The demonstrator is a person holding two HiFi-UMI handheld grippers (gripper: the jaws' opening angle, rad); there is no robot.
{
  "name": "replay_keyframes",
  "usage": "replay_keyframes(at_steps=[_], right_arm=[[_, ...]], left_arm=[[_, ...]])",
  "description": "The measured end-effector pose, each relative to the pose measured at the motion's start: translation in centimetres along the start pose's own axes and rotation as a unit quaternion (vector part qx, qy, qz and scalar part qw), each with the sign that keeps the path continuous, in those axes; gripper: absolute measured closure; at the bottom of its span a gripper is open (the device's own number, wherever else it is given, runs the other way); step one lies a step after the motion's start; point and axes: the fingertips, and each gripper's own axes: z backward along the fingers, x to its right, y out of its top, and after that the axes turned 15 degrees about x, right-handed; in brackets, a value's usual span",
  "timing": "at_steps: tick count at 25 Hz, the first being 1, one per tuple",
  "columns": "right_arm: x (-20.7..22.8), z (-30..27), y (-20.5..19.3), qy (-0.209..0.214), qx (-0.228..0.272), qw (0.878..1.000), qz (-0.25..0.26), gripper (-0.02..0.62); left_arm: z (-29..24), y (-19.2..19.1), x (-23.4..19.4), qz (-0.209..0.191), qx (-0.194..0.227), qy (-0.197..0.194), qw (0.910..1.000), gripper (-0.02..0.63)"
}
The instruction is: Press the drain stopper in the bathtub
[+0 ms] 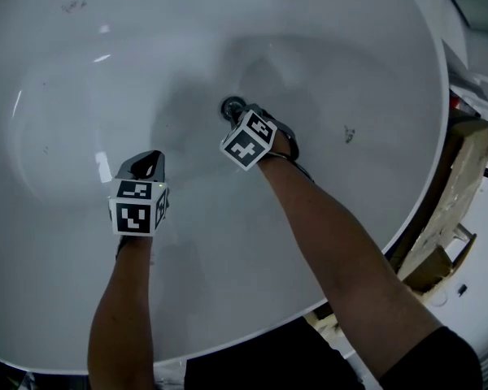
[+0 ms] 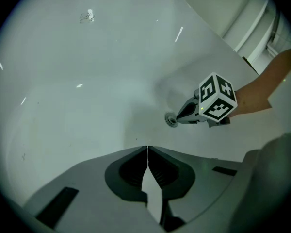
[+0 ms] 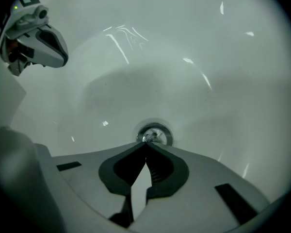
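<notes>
The left tool [image 1: 150,159] hung nearest the person, jaws together on nothing, well apart from the drain. Farther in, the right tool [image 1: 234,114] was also closed and empty, its tips at the near rim of the drain stopper [image 3: 155,134]. The stopper sat just ahead and below, in the floor of the bathtub [image 1: 350,47]. The right tool was plainly the nearer, so a short downward push seemed enough.
</notes>
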Motion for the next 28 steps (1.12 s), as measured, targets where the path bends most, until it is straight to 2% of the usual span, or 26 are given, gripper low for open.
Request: replay_keyframes(at_steps=[3, 6, 9, 13, 17, 20, 22, 24, 26, 28], right_arm=[[-1.2, 3.0, 0.2, 0.009, 0.011, 1.000, -0.019, 0.580], [-1.2, 7.5, 1.9, 0.004, 0.032, 0.998, -0.045, 0.580], [-3.0, 13.2, 3.3, 0.026, 0.043, 0.996, -0.077, 0.580], [-5.4, 21.5, 5.3, 0.053, 0.041, 0.995, -0.072, 0.580], [-7.0, 30.5, 8.7, 0.050, 0.064, 0.992, -0.098, 0.580], [-8.5, 36.6, 11.3, 0.045, 0.082, 0.989, -0.112, 0.580], [-9.6, 39.8, 12.5, 0.042, 0.101, 0.990, -0.088, 0.580], [-11.8, 43.3, 12.5, 0.046, 0.117, 0.988, -0.087, 0.580], [-13.8, 46.7, 12.5, 0.052, 0.141, 0.982, -0.110, 0.580], [-14.8, 49.6, 13.5, 0.056, 0.174, 0.973, -0.141, 0.580]], left_arm=[[2.1, 0.4, -0.5, 0.014, -0.001, 0.020, 0.9997, 0.586], [4.6, 2.9, -0.8, 0.039, 0.020, 0.041, 0.9982, 0.586], [8.7, 5.5, 0.3, 0.066, 0.037, 0.053, 0.9957, 0.586], [16.1, 11.9, 3.9, 0.140, 0.109, 0.039, 0.9833, 0.586], [25.3, 17.4, 8.5, 0.169, 0.152, 0.025, 0.9734, 0.586], [31.8, 21.3, 10.0, 0.196, 0.181, 0.028, 0.9635, 0.586], [35.3, 23.6, 10.9, 0.201, 0.205, 0.031, 0.9574, 0.586], [38.9, 24.1, 12.9, 0.204, 0.216, 0.031, 0.9542, 0.586], [42.3, 24.2, 14.9, 0.199, 0.219, 0.028, 0.9549, 0.586], [44.8, 24.8, 16.2, 0.178, 0.217, 0.027, 0.9595, 0.586]])
